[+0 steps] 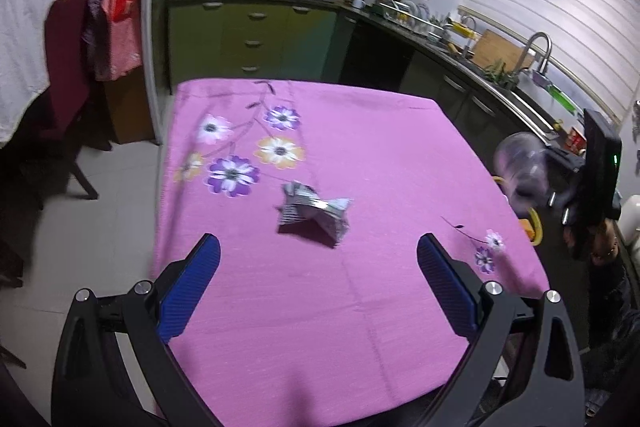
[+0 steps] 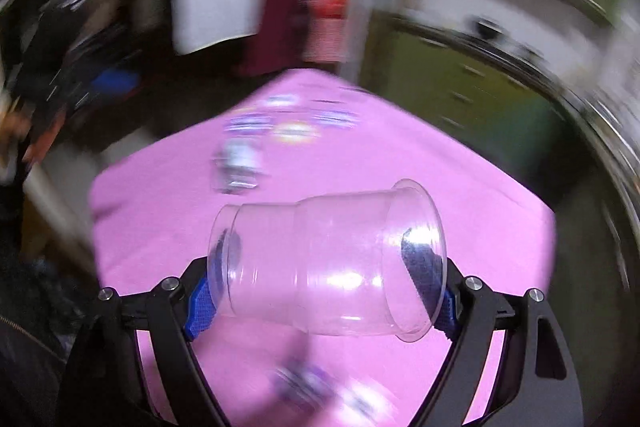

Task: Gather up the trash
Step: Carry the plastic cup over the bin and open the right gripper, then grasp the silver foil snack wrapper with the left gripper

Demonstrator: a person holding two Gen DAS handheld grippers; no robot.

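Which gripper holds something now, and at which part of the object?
The right gripper holds the clear plastic cup lengthwise, pads at base and rim. The left gripper is open and empty.

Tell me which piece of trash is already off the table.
The clear plastic cup, held sideways between the right tongs. The crumpled paper wrapper lies on the pink tablecloth.

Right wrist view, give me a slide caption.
Right gripper holds a clear plastic cup sideways above the pink tablecloth.

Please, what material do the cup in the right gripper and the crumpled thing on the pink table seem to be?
Cup: thin clear plastic, glossy; the tablecloth shows through it, with bright glints. Crumpled wrapper: probably printed paper or foil; sharp creases, grey stripes, too blurred for certainty.
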